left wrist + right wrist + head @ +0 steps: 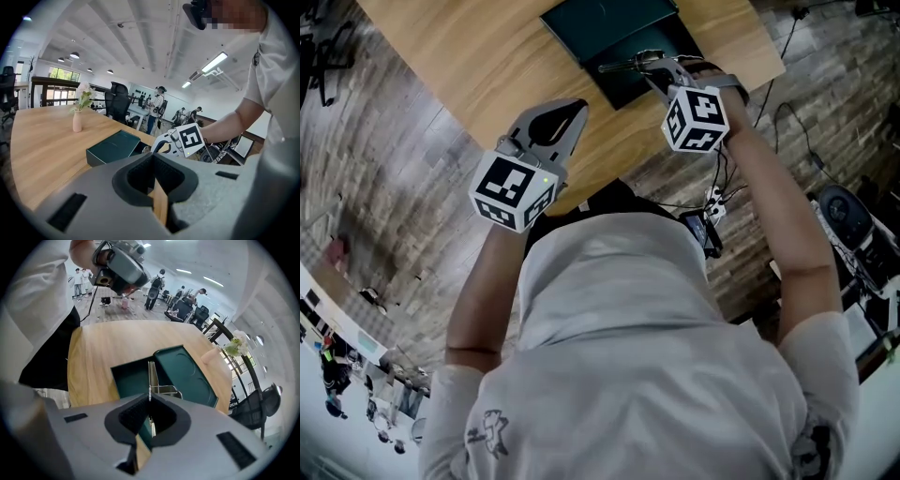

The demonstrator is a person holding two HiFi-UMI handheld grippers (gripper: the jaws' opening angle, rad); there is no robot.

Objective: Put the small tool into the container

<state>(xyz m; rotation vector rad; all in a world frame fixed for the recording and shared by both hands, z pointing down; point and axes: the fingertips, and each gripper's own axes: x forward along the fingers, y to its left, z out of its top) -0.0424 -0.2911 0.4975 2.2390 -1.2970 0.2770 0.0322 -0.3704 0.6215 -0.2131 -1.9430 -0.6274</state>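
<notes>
1. You hold the small metal tool [151,376] pinched in your right tongs [149,401], which are closed on its thin strip. Its wire end reaches out over the open dark green box [129,376] on the wooden tabletop [469,56].
2. The pick-up looks done and the carry nearly so. In the head view the tool [630,62] hangs over the box [623,86], beside the lid [609,23] lying next to it.
3. Whether the tool touches the box floor cannot be told from any view. It is not yet released.
4. Your left tongs [153,159] are closed with nothing between them, and only bare wood shows through the gap. In the head view they [572,111] are held over the near edge of the tabletop, apart from the box.
5. What appears to be left: lower the tool inside the box walls, open the right tongs and draw them clear. Nothing in the task calls for the lid.
</notes>
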